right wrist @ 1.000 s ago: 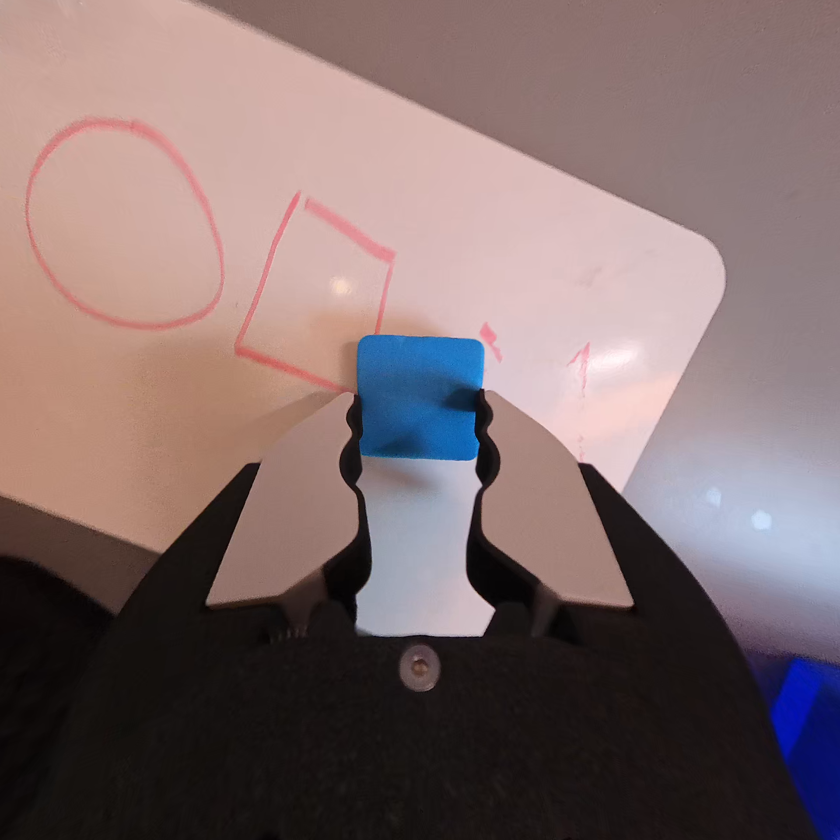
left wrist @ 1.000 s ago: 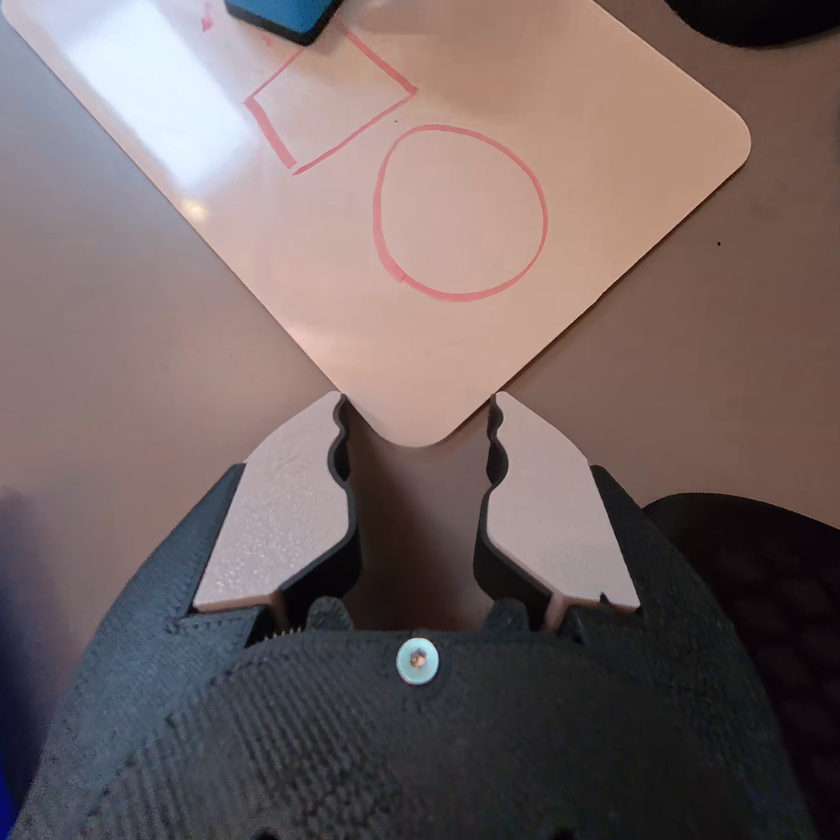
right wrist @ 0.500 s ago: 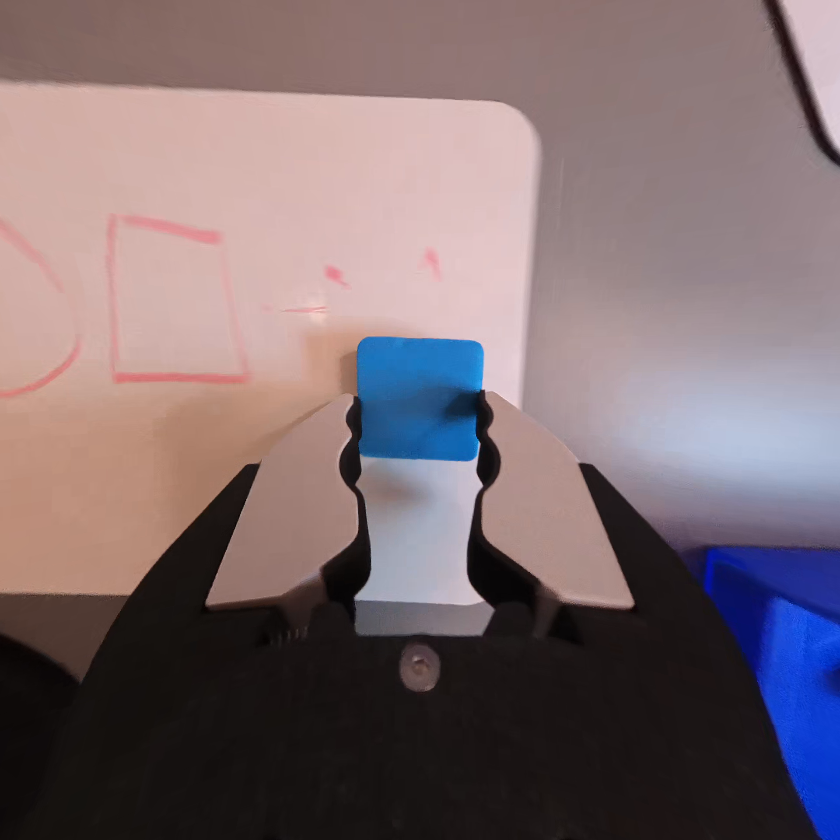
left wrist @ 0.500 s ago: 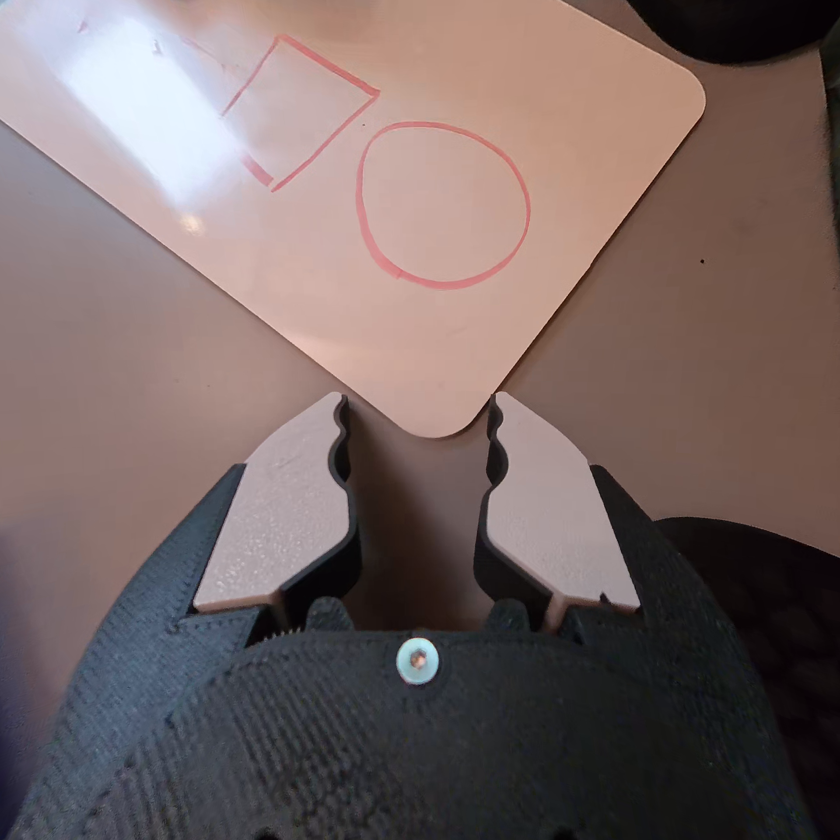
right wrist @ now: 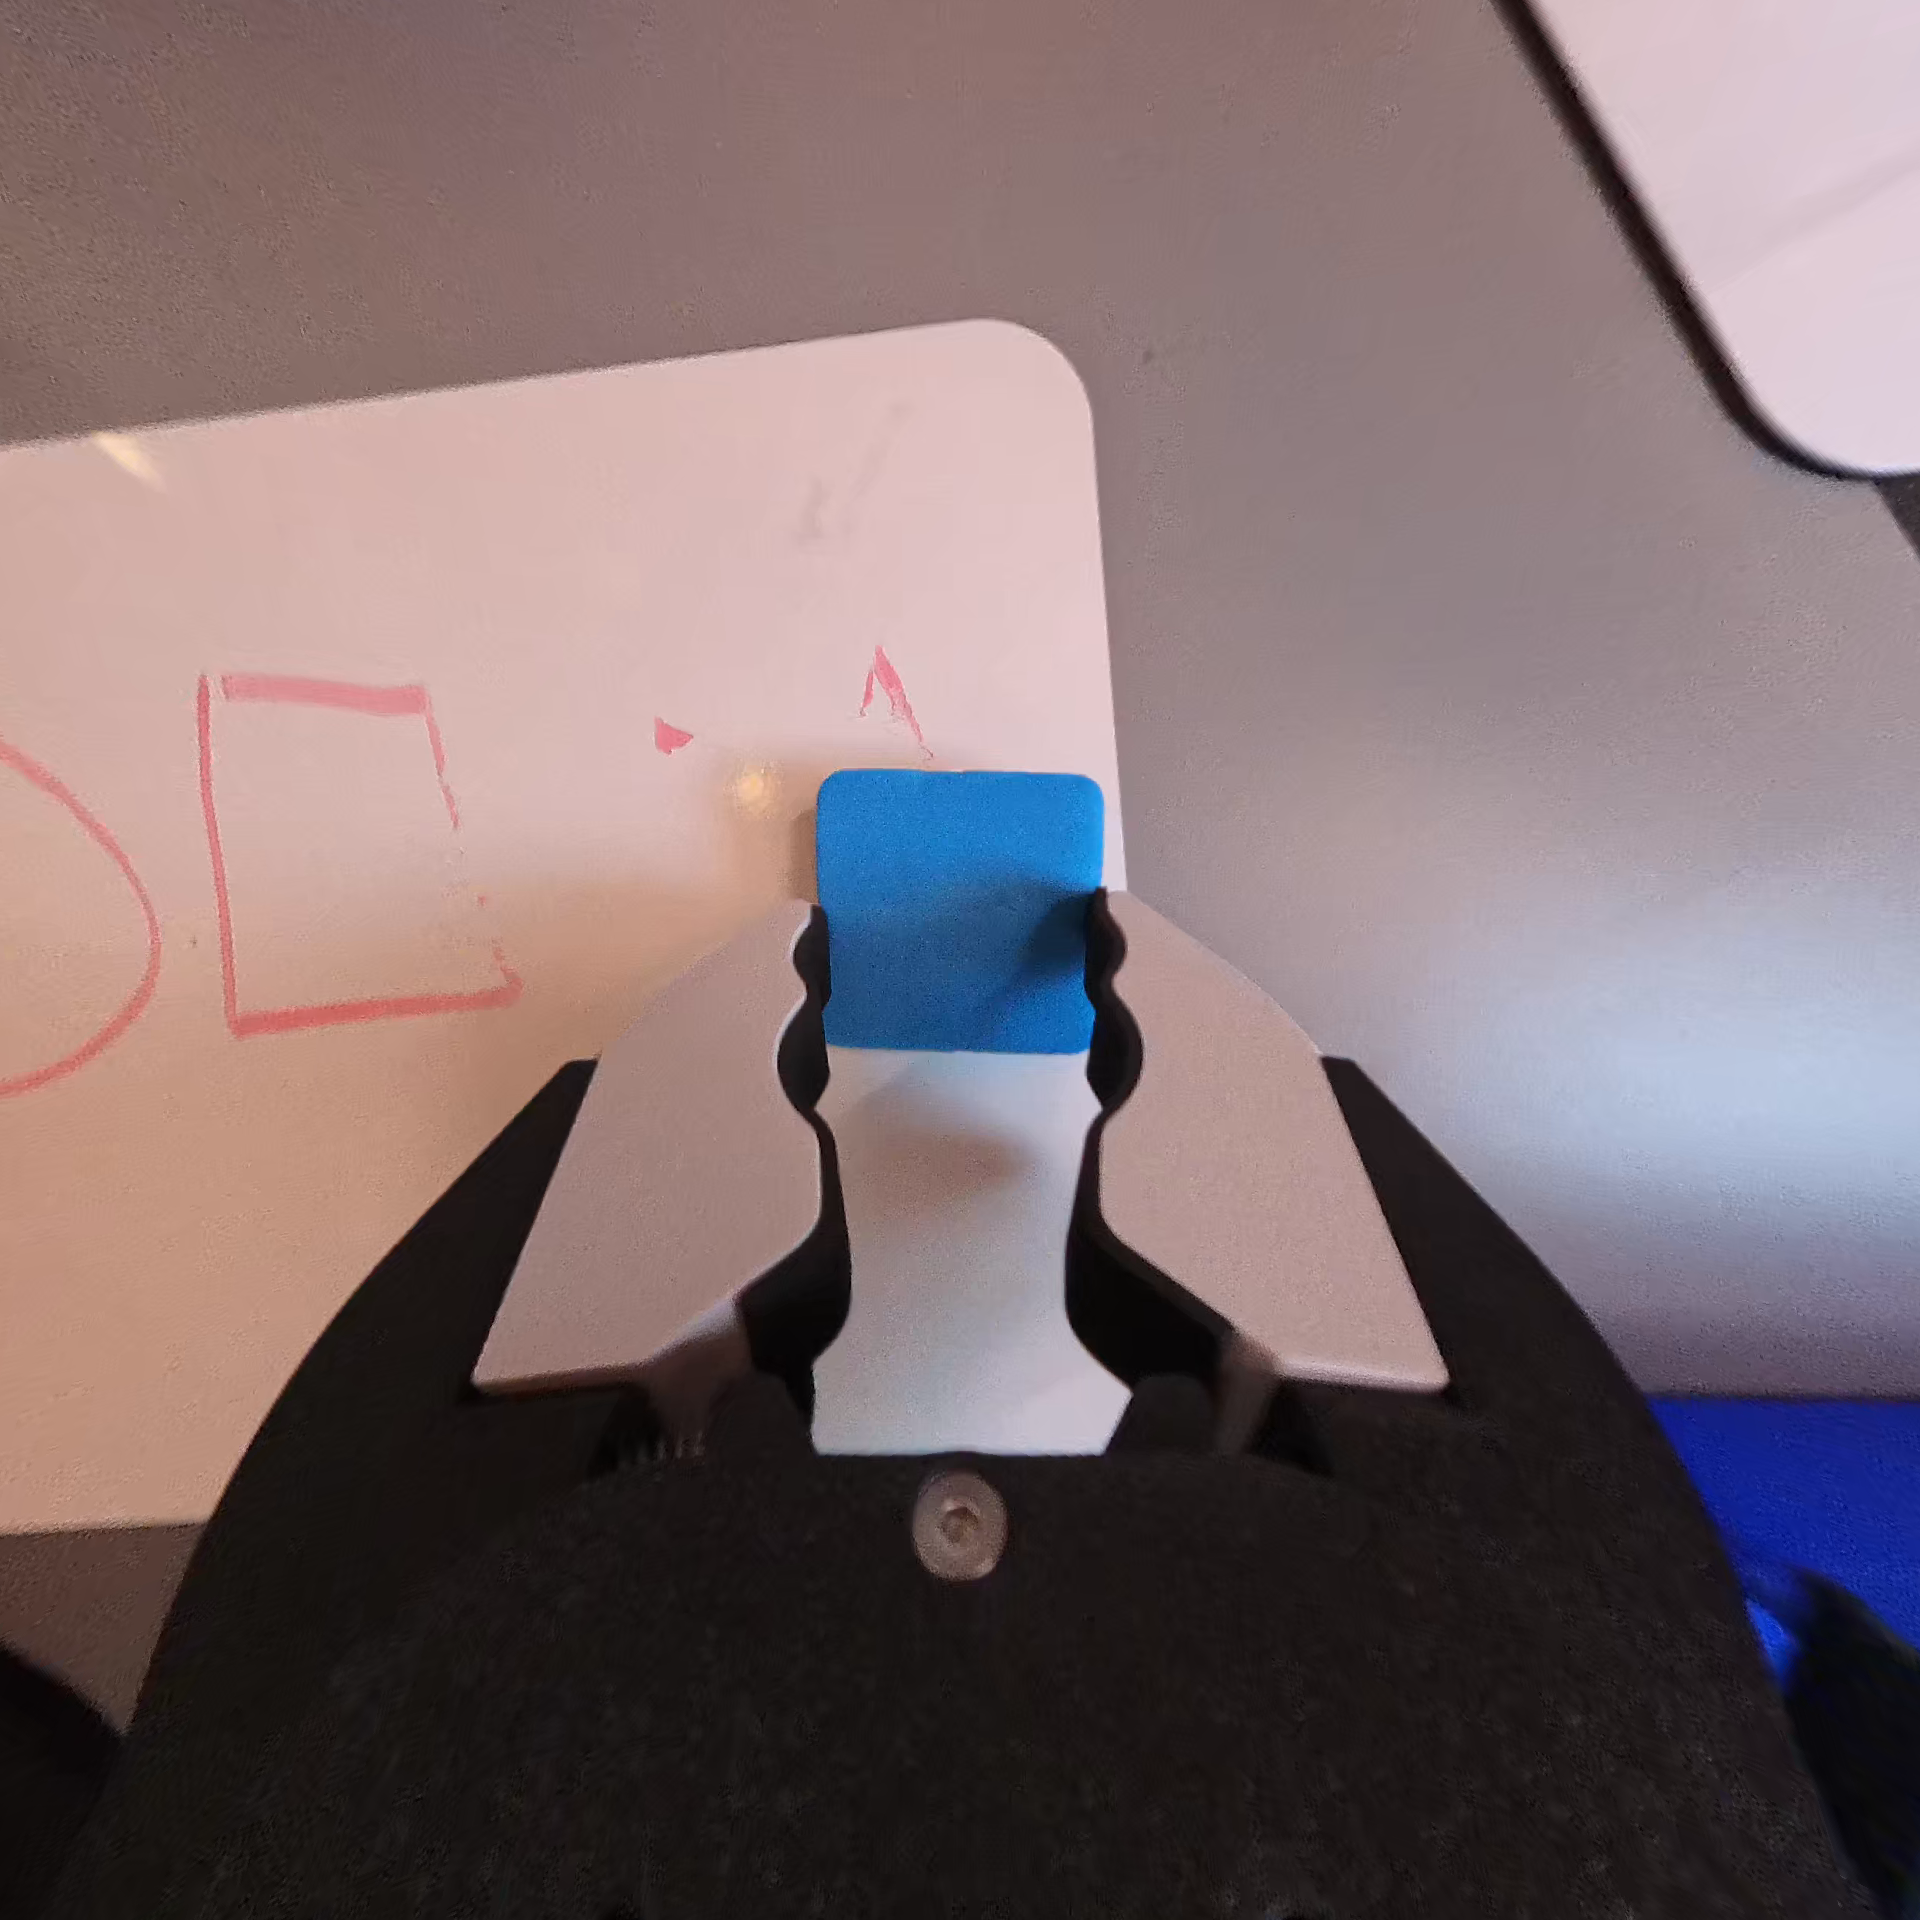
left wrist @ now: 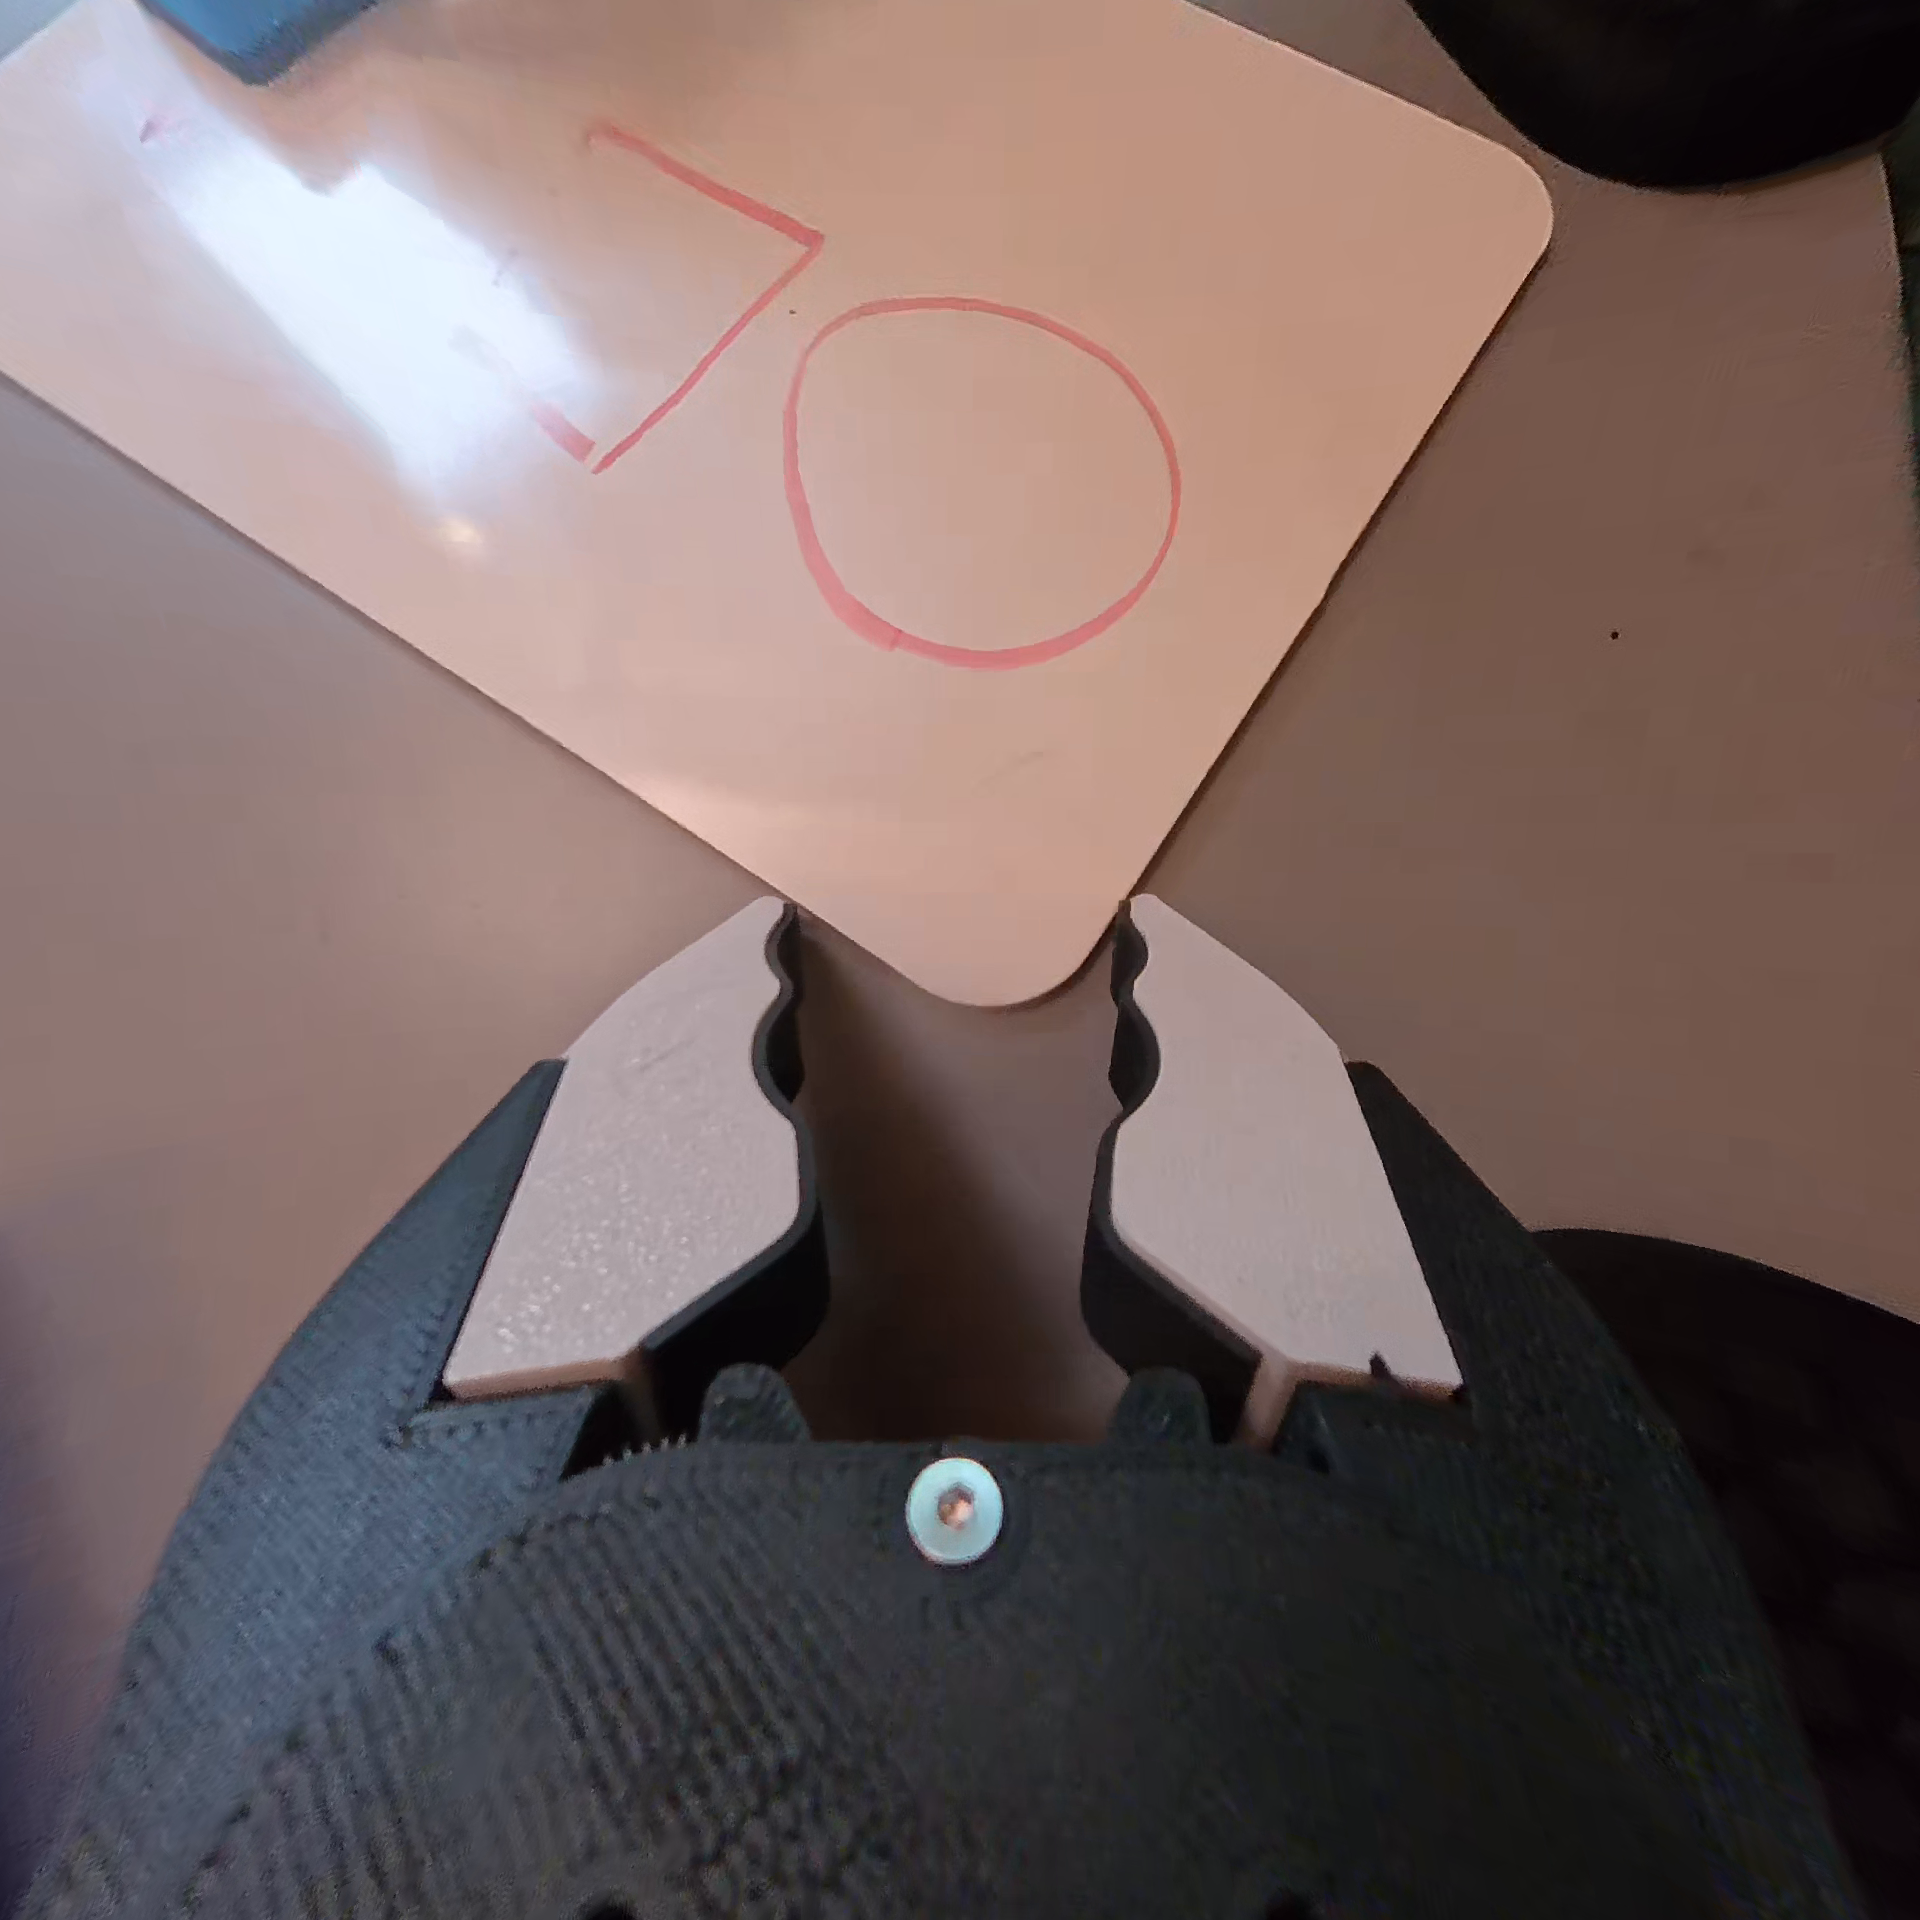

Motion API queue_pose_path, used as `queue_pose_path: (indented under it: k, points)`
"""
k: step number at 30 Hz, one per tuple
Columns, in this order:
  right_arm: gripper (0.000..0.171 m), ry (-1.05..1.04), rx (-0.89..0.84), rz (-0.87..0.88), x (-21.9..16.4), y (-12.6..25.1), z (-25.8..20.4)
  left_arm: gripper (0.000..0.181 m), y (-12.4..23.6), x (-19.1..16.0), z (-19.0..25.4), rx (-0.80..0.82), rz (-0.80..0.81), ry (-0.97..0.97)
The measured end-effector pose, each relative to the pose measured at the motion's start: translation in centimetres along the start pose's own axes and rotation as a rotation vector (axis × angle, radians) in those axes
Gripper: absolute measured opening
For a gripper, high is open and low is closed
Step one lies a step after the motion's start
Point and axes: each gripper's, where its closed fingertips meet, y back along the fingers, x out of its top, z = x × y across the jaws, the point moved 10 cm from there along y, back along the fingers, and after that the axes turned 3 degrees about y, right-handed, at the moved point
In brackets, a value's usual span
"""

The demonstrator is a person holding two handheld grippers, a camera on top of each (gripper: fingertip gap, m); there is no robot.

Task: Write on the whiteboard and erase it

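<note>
The whiteboard (left wrist: 665,644) is a thin, glossy, pale sheet with rounded corners, lying flat on a smooth matt brown-grey table (left wrist: 229,894). On it, in red marker, are a hand-drawn circle (left wrist: 982,483) and beside it a square (right wrist: 343,852). In the left wrist view only part of the square's outline shows, with glare across that area, so how much of it is wiped I cannot say for sure. Near the board's far short edge, a few small red flecks (right wrist: 894,691) show.

The right gripper (right wrist: 956,914) has pale, smooth fingers (right wrist: 686,1153) with wavy black inner edges, set in a coarse black printed body. They are clamped on a blue eraser (right wrist: 956,883), a soft-looking foam block with rounded corners, held by its two sides at the fingertips. The eraser sits over the board right at that short edge, just below the red flecks and well apart from the circle.

The left gripper (left wrist: 956,925) is of the same make. Its fingers (left wrist: 644,1164) stand apart and hold nothing. The board's near rounded corner lies between the fingertips; whether they touch it is unclear.

A dark blue block, likely the eraser, shows at the top left of the left wrist view.
</note>
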Motion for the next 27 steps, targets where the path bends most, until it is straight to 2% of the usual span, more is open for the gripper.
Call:
queue_pose_path:
  k: [2, 6, 8, 10, 12, 14, 16, 20, 21, 22, 25, 27]
  points:
    - [0.047, 0.082, 0.048, 0.016, 1.0, -0.8, -2.4, 0.058, 0.0, 0.1, 0.0, -0.002, -0.003, 0.005]
    - [0.047, 0.308, 0.240, 0.007, 1.7, -1.7, -13.1, 0.059, 0.0, 0.0, 0.0, 0.000, 0.000, 0.009]
    - [0.048, 0.424, 0.239, -0.008, 1.2, -1.3, -16.4, 0.059, 0.0, 0.0, 0.0, 0.006, 0.005, 0.007]
    - [0.048, 0.375, 0.190, -0.030, 1.0, -0.9, -14.3, 0.055, -0.1, 0.1, 0.1, 0.010, 0.009, 0.000]
    - [0.048, 0.232, 0.073, -0.026, 0.6, -0.4, -8.8, 0.056, -0.2, 0.2, 0.1, 0.019, 0.011, 0.003]
    - [0.048, 0.081, 0.047, -0.019, -0.3, 0.2, -5.1, 0.056, -0.2, 0.2, 0.2, 0.026, 0.019, 0.004]
    - [0.048, 0.087, 0.102, -0.009, -0.8, 0.4, -6.7, 0.057, -0.3, 0.2, 0.1, 0.030, 0.026, 0.005]
    - [0.048, 0.308, 0.221, -0.005, -0.9, 0.0, -16.1, 0.058, -0.5, 0.3, 0.0, 0.026, 0.028, 0.004]
    - [0.048, 0.370, 0.190, -0.012, -0.9, 0.1, -16.8, 0.057, -0.5, 0.3, 0.1, 0.030, 0.032, 0.004]
    - [0.048, 0.371, 0.165, -0.020, -1.0, 0.2, -16.1, 0.057, -0.5, 0.4, 0.1, 0.036, 0.035, 0.002]
    - [0.048, 0.146, 0.044, -0.006, -1.9, 0.9, -9.4, 0.056, -0.6, 0.4, 0.2, 0.042, 0.036, 0.002]
    - [0.048, 0.082, 0.031, 0.009, -2.3, 1.1, -7.9, 0.056, -0.7, 0.5, 0.2, 0.048, 0.041, 0.002]
